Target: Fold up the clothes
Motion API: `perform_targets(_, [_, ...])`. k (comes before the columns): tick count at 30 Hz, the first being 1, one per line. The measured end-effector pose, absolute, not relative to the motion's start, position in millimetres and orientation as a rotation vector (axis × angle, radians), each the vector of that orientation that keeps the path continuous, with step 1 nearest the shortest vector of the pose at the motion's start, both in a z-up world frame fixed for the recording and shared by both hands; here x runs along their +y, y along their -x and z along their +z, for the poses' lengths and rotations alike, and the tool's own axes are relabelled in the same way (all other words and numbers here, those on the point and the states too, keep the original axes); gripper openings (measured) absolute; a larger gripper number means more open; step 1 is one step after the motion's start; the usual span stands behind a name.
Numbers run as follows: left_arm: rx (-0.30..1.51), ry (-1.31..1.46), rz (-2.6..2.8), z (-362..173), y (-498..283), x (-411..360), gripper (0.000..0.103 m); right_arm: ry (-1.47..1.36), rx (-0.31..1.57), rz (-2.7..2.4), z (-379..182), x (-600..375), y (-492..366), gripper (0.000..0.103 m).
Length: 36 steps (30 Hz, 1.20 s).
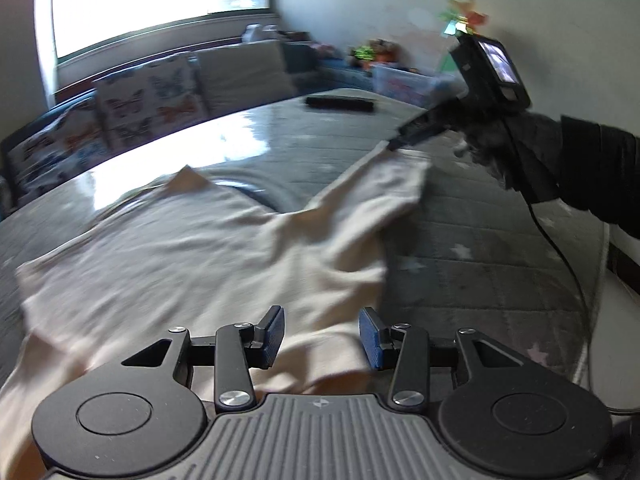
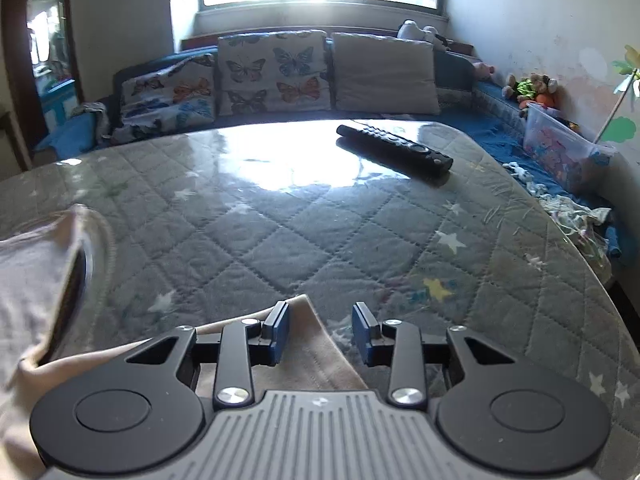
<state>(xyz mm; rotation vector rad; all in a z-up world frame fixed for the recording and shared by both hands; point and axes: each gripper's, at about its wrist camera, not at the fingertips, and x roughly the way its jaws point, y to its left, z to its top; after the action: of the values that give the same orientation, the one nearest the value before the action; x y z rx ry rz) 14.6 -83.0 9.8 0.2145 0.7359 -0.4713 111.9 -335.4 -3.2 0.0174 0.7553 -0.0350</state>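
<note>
A cream-white shirt lies spread and wrinkled on a table covered with a grey quilted star cloth under clear plastic. My left gripper is open just above the shirt's near part, with cloth below its jaws. My right gripper is open over the tip of a sleeve. In the left wrist view the right gripper sits at the far end of that stretched sleeve. More of the shirt shows at the left of the right wrist view.
A black remote control lies on the far part of the table, also seen in the left wrist view. Behind the table is a blue sofa with butterfly cushions. A clear plastic box and toys stand at the right by the wall.
</note>
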Motion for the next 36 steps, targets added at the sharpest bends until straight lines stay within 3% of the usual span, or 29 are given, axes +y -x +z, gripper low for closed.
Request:
perform_targets(2, [0.739, -0.236, -0.495, 5.5, -17.6, -92.8, 0.045, 0.0, 0.759, -0.019, -2.1, -335.1, -99.6, 0.041])
perform_targets(9, [0.751, -0.311, -0.576, -9.8, -28.0, -126.8, 0.042, -0.061, 0.769, -0.037, -7.7, -352.8, -83.1, 0.041])
perform_targets(12, [0.752, -0.331, -0.584, -14.0, -30.5, -133.2, 0.031, -0.079, 0.776, -0.031, -13.8, -353.9, -86.4, 0.039])
perform_targets(14, [0.744, -0.332, -0.579, -14.1, -30.9, -132.7, 0.005, -0.073, 0.769, -0.021, -15.1, -350.6, -87.1, 0.019])
perform_targets(15, [0.741, -0.322, -0.59, -12.5, -30.2, -131.4, 0.005, -0.072, 0.767, -0.016, -14.6, -349.0, -87.3, 0.009])
perform_targets(16, [0.738, -0.308, -0.608, -10.1, -29.1, -129.6, 0.004, -0.063, 0.764, -0.016, -13.6, -346.2, -87.3, 0.008])
perform_targets(24, [0.707, -0.332, -0.716, -7.1, -11.9, -124.1, 0.004, 0.065, 0.721, -0.079, -6.7, -338.9, -95.5, 0.008])
perform_targets(27, [0.714, -0.306, -0.715, -6.3, -9.6, -122.9, 0.007, 0.062, 0.733, -0.103, -14.4, -342.6, -99.4, 0.012])
perform_targets(31, [0.679, -0.271, -0.72, 6.0, -0.3, -112.9, 0.024, 0.07, 0.726, -0.098, -6.6, -342.2, -94.7, 0.016])
perform_targets(36, [0.652, -0.239, -0.617, 22.0, 8.7, -81.5, 0.025, 0.101, 0.714, 0.018, 17.4, -322.6, -73.6, 0.028])
